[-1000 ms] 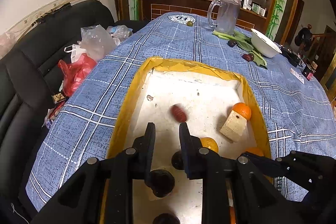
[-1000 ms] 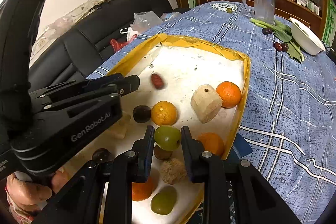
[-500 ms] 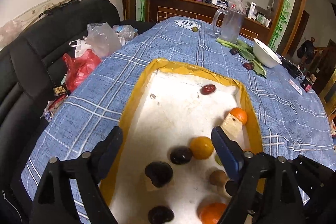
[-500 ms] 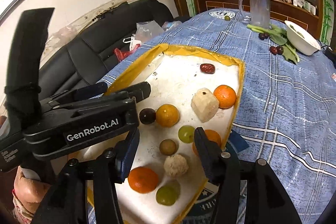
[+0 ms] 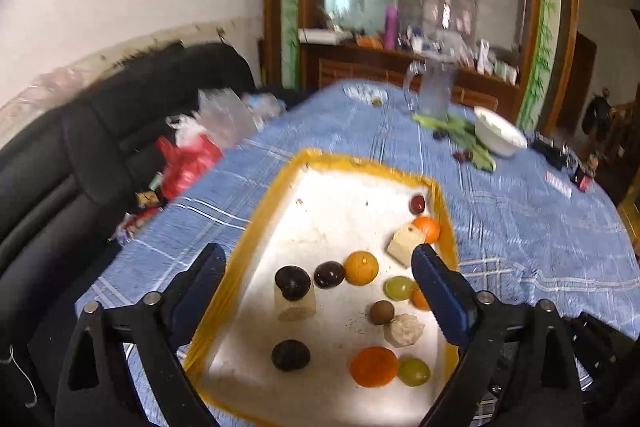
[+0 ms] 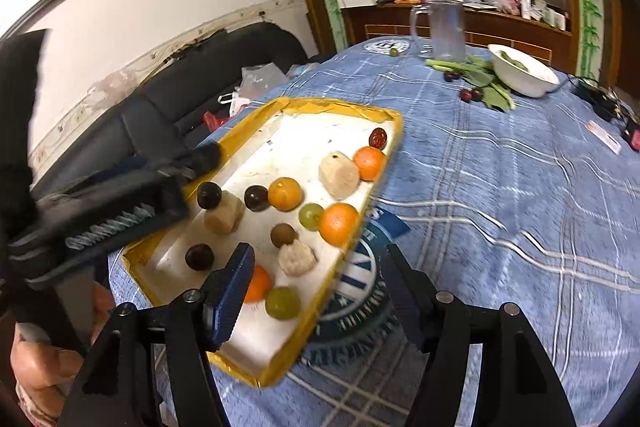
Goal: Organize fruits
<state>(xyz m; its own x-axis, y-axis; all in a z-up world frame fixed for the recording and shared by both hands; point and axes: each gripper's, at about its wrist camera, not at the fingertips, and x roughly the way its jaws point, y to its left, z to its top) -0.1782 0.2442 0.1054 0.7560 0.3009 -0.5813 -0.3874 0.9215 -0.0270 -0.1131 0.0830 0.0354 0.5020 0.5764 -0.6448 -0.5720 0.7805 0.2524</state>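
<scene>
Both grippers hung above the yellow-rimmed tray (image 5: 256, 243), the left gripper (image 5: 320, 291) and the right gripper (image 6: 320, 291) each with jaws opening and nothing between them. The fruits (oranges, green grapes, dark plums) lay scattered in the tray. Each hand would do best to choose one fruit (image 5: 361, 267) and close on it squarely.

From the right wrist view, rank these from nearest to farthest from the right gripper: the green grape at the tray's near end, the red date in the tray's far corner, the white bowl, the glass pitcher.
1. Green grape, just beyond the right gripper, at the near end of the yellow-rimmed tray.
2. Red date, far right corner of the tray.
3. White bowl, on the tablecloth, far right.
4. Glass pitcher, at the table's far edge.
</scene>
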